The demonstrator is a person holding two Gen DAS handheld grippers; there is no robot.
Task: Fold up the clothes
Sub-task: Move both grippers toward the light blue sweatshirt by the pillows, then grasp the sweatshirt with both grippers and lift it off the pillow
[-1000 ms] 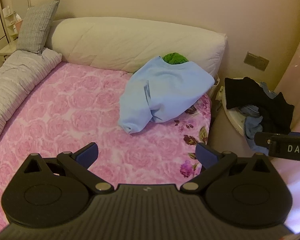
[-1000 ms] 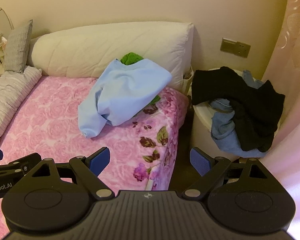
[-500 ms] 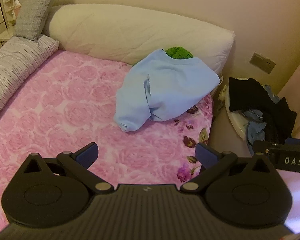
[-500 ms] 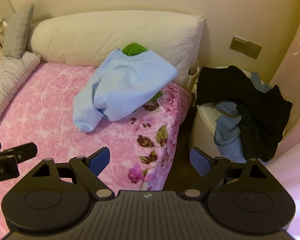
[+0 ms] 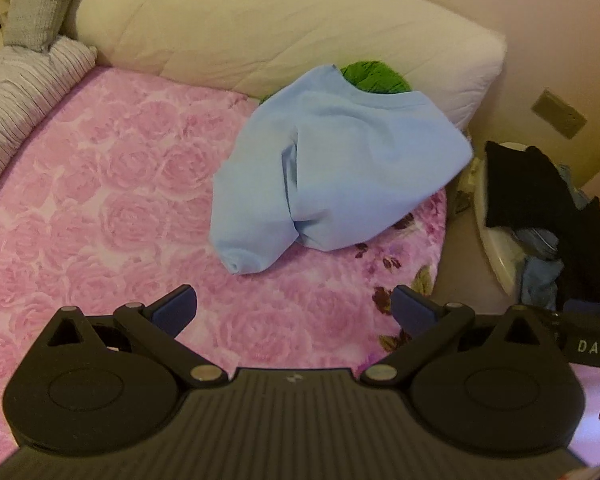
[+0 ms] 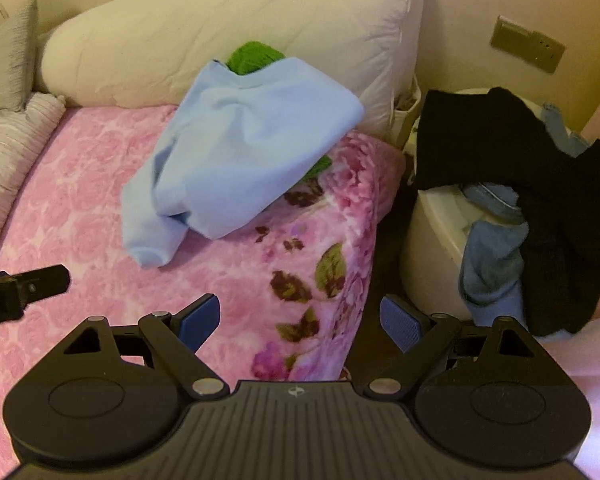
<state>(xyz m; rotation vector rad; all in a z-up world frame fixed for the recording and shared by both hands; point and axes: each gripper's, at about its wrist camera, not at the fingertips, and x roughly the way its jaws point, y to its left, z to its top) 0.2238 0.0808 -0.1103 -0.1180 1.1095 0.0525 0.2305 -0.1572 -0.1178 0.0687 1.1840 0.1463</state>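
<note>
A crumpled light blue sweatshirt [image 5: 340, 176] lies on the pink rose bedspread [image 5: 100, 208], partly covering a green garment [image 5: 374, 76]. My left gripper [image 5: 294, 308] is open and empty, hovering over the bedspread just short of the sweatshirt's sleeve end. In the right wrist view the sweatshirt [image 6: 252, 152] and green garment [image 6: 254, 56] lie ahead to the left. My right gripper [image 6: 300, 318] is open and empty over the bed's right edge, apart from the clothes.
A long white pillow [image 5: 284, 28] lines the back of the bed [image 6: 80, 200]. A white basket [image 6: 432, 240] right of the bed holds black clothes [image 6: 540, 184] and blue clothes [image 6: 492, 264]. A grey cushion [image 5: 36, 0] and striped bolster [image 5: 16, 92] sit left.
Both grippers have moved forward toward the blue sweatshirt, which now looks larger and nearer. Both stay open and empty.
</note>
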